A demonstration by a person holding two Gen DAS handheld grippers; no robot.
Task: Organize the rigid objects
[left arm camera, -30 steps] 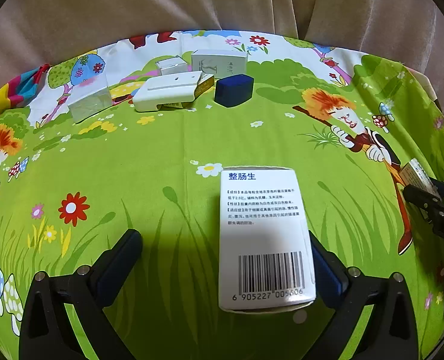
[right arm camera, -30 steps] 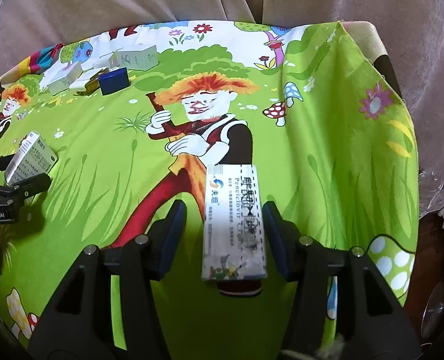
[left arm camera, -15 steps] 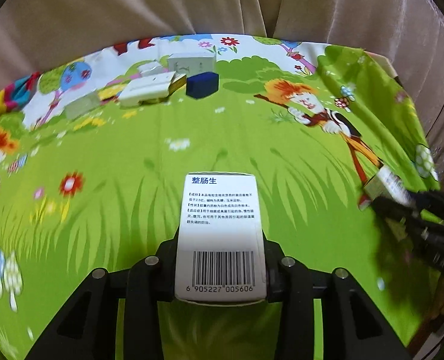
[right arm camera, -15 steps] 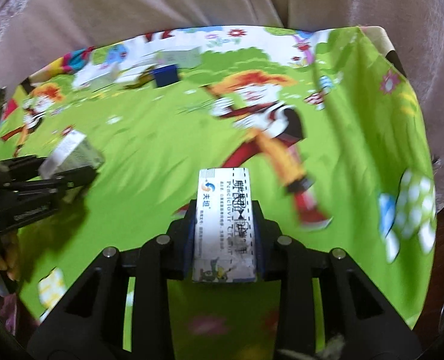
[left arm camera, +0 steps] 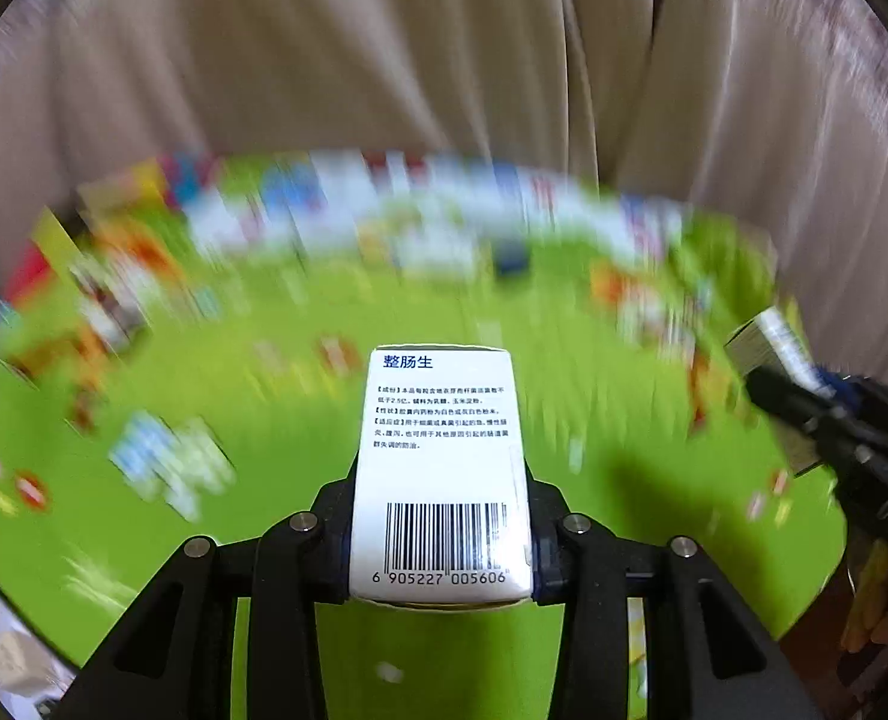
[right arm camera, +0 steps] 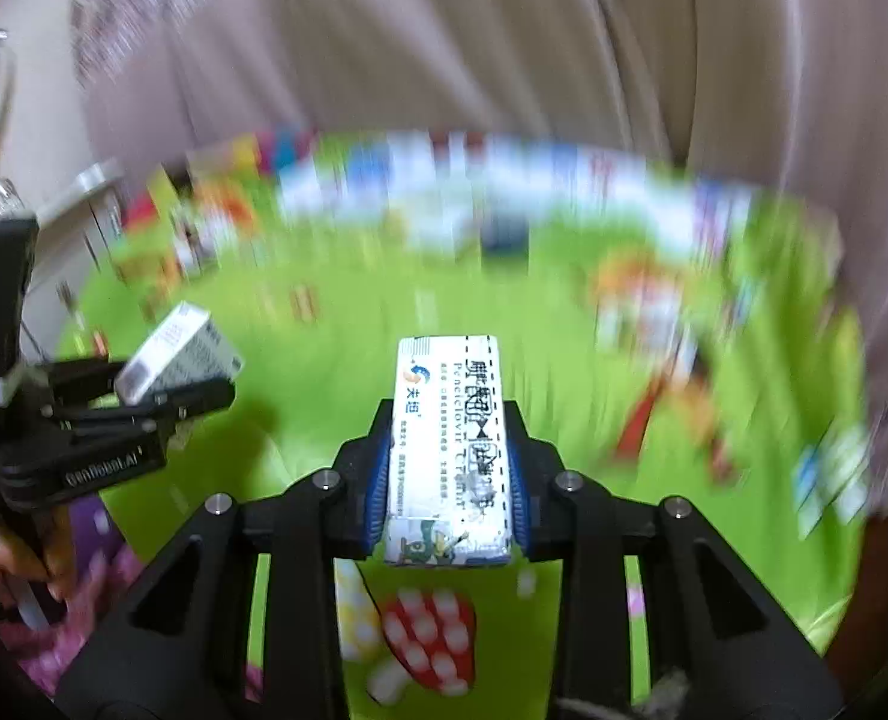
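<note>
My left gripper (left arm camera: 441, 531) is shut on a white medicine box (left arm camera: 441, 450) with blue Chinese lettering and a barcode, held up off the green cartoon tablecloth (left arm camera: 324, 648). My right gripper (right arm camera: 449, 480) is shut on a narrow white and blue medicine box (right arm camera: 449, 438), also lifted above the cloth. Each gripper shows in the other's view: the right gripper with its box (left arm camera: 771, 348) at the right edge, the left gripper with its box (right arm camera: 174, 360) at the left. A blurred cluster of small boxes (left arm camera: 474, 252), one dark blue, lies at the far side of the cloth.
Beige curtains (left arm camera: 444, 60) hang behind the table. The cloth (right arm camera: 336, 396) is heavily motion-blurred in both views. A hand (right arm camera: 0, 558) holds the left gripper's handle at the lower left of the right wrist view. Pale furniture (right arm camera: 72, 228) stands past the table's left edge.
Both grippers closed on their boxes and lifted them off the cloth. The views have tilted up, showing more curtain, and the background is now blurred by fast motion.
</note>
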